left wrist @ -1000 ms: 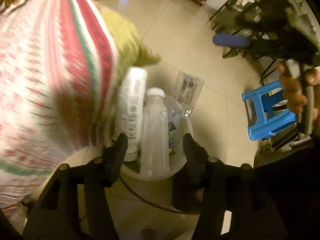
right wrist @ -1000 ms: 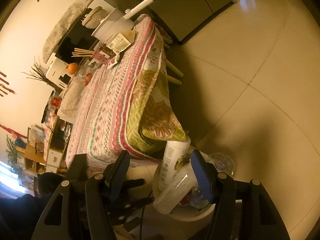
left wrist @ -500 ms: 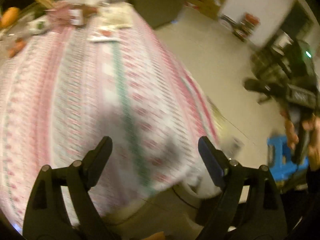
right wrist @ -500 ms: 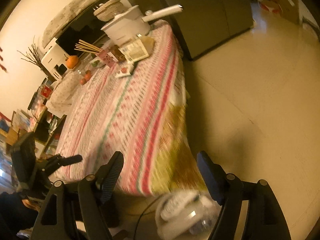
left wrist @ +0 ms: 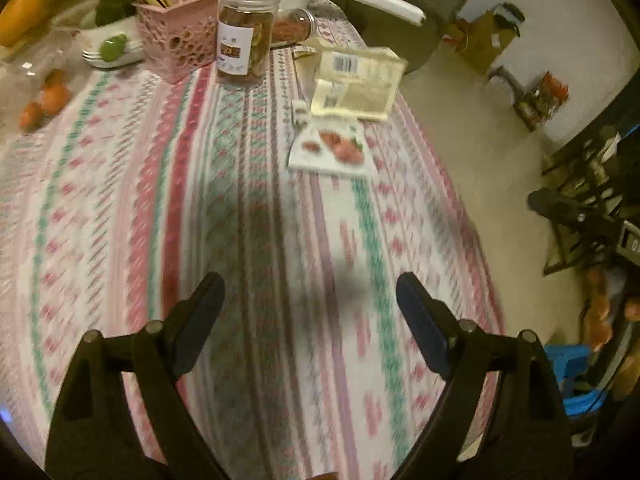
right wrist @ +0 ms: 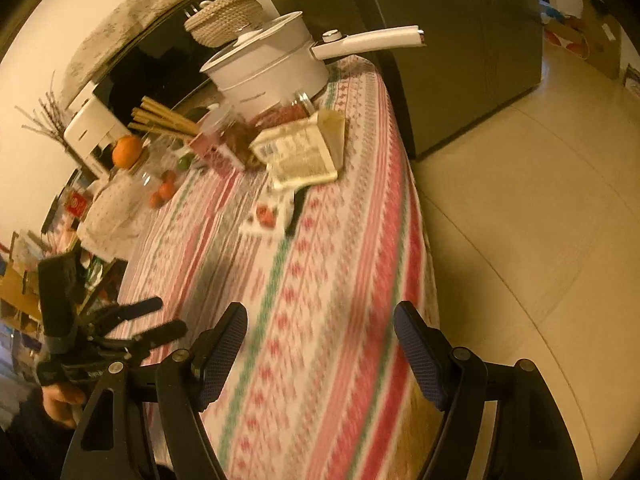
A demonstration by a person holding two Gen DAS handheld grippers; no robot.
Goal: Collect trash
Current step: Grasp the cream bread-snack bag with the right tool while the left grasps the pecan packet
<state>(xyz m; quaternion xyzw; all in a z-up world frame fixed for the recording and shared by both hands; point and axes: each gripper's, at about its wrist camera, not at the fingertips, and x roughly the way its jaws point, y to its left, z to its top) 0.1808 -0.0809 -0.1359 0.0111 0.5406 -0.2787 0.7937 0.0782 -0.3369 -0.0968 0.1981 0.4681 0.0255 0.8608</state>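
— Two grippers, both spread wide with nothing between the fingers; where is the trash?

— Ahead of me, well apart from both. My left gripper (left wrist: pixel 310 312) hangs over the striped tablecloth (left wrist: pixel 224 240); the white wrapper with red fruit print (left wrist: pixel 330 150) lies flat up the cloth, and the cream barcoded packet (left wrist: pixel 358 84) sits just beyond it, near the table's far right edge.

— And from the right gripper (right wrist: pixel 320 340)?

— Same order: wrapper (right wrist: pixel 266 216) first, packet (right wrist: pixel 300 154) behind, the white pot (right wrist: pixel 268 70) past that.

— What can't you make out?

— I cannot read the packet's print — motion blur smears the near cloth. The small dark item (right wrist: pixel 296 210) beside the wrapper is unidentifiable.
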